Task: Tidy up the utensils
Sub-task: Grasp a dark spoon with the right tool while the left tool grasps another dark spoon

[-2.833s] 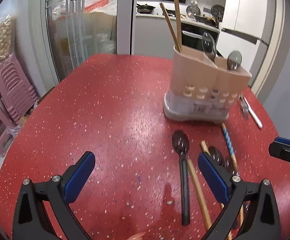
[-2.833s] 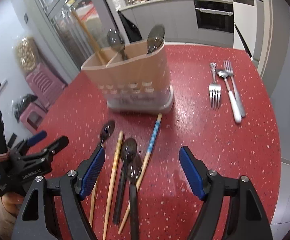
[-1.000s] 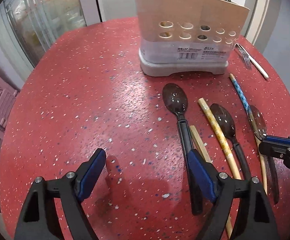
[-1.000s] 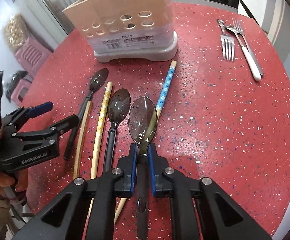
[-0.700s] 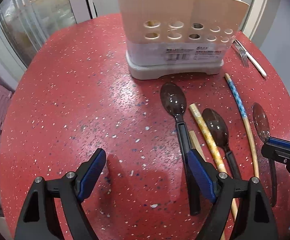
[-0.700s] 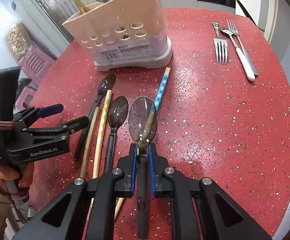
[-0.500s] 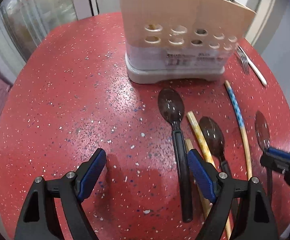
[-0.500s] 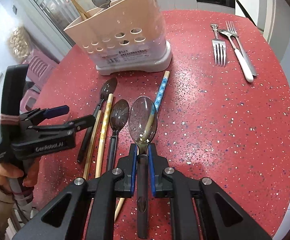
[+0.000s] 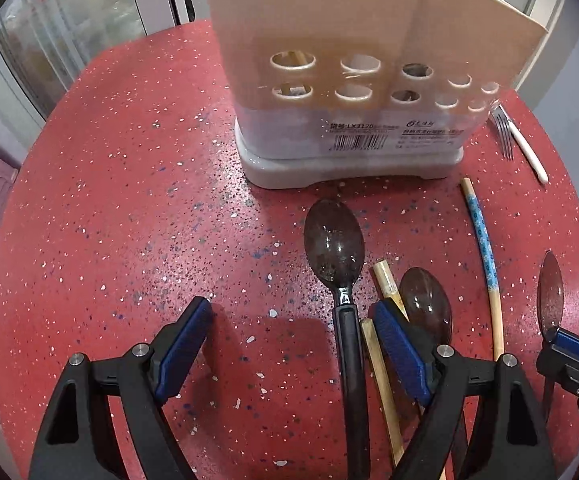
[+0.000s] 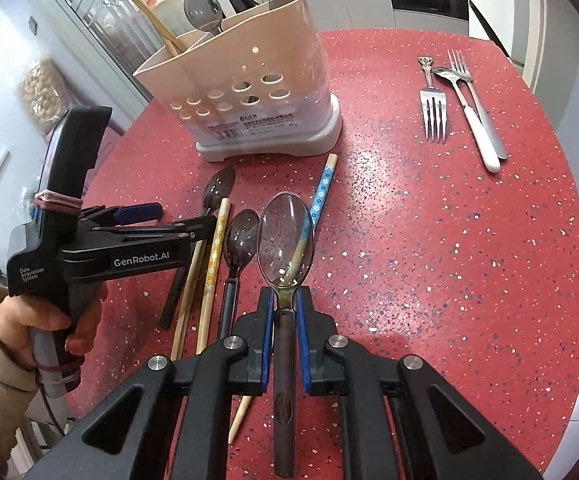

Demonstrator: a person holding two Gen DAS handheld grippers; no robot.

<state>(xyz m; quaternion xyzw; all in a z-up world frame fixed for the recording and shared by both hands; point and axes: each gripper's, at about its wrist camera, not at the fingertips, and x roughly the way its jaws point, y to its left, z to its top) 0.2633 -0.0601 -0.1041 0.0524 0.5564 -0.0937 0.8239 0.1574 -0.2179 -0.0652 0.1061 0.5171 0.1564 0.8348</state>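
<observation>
My right gripper (image 10: pixel 285 304) is shut on the neck of a smoky clear spoon (image 10: pixel 285 240), held just above the red table with its bowl pointing forward. It also shows at the right edge of the left wrist view, right gripper (image 9: pixel 561 340) with the spoon (image 9: pixel 550 292). My left gripper (image 9: pixel 291 320) is open and low over the table; a dark spoon (image 9: pixel 335 240) lies between its fingers, close to the right one. The beige utensil holder (image 9: pixel 349 40) stands just beyond, with spoons and chopsticks inside. Another dark spoon (image 9: pixel 425 300) and chopsticks (image 9: pixel 479 224) lie beside it.
Two forks (image 10: pixel 433 116) and a white-handled spoon (image 10: pixel 477 128) lie at the table's far right. A hand in a tan sleeve (image 10: pixel 49 320) holds the left gripper (image 10: pixel 177 216). Pink stools and a glass cabinet stand beyond the table's left edge.
The right gripper closed on the clear spoon and has lifted it slightly off the table. The left gripper has moved nearer the holder, so the dark spoon now lies between its fingers.
</observation>
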